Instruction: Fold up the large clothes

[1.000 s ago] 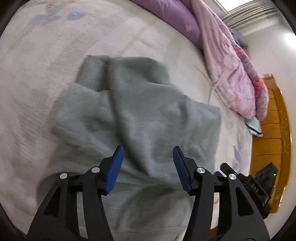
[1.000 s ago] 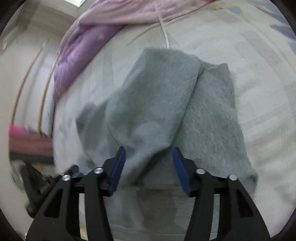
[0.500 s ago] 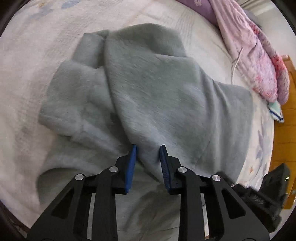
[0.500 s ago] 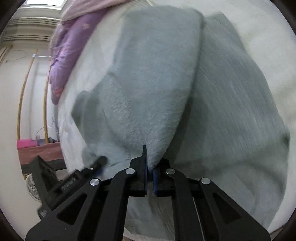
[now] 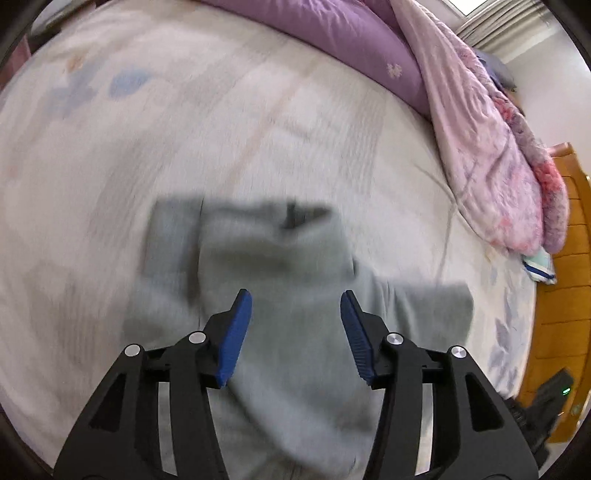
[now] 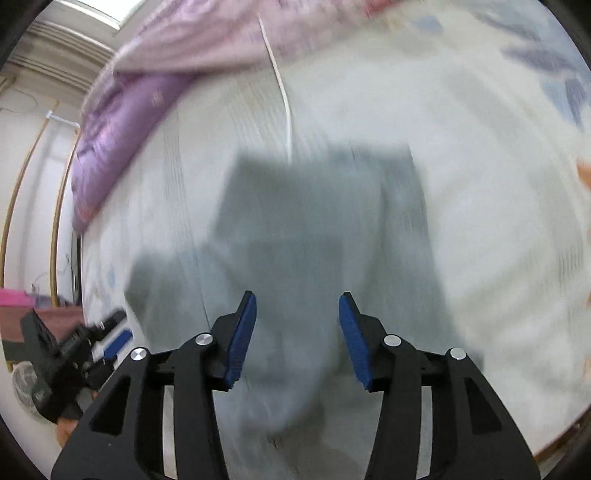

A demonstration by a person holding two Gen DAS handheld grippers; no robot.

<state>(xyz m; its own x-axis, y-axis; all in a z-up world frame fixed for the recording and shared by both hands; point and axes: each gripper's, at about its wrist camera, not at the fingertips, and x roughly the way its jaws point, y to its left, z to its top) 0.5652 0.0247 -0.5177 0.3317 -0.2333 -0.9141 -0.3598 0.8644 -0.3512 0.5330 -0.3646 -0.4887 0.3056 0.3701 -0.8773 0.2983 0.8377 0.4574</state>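
Note:
A grey fleece garment (image 5: 277, 251) lies folded on the pale bed sheet (image 5: 184, 122), blurred by motion. My left gripper (image 5: 296, 295) hovers over its near part; the blue pads stand well apart, the jaws are opening, and nothing is pressed between them. In the right wrist view the same garment (image 6: 306, 206) spreads below my right gripper (image 6: 298, 295), whose jaws are also opening with only cloth seen beneath the gap. The other gripper shows at each view's edge: the left gripper (image 6: 74, 354) and the right gripper (image 5: 546, 398).
A purple quilt (image 5: 332, 29) and a pink blanket (image 5: 487, 147) are heaped along the far side of the bed. A wooden headboard (image 5: 569, 295) stands at the right. A white cable (image 6: 280, 92) runs down to the garment's far edge.
Half a second ago both grippers were pinched on a raised fold of the garment. Both have since let go and pulled back, and the cloth now lies lower and farther away.

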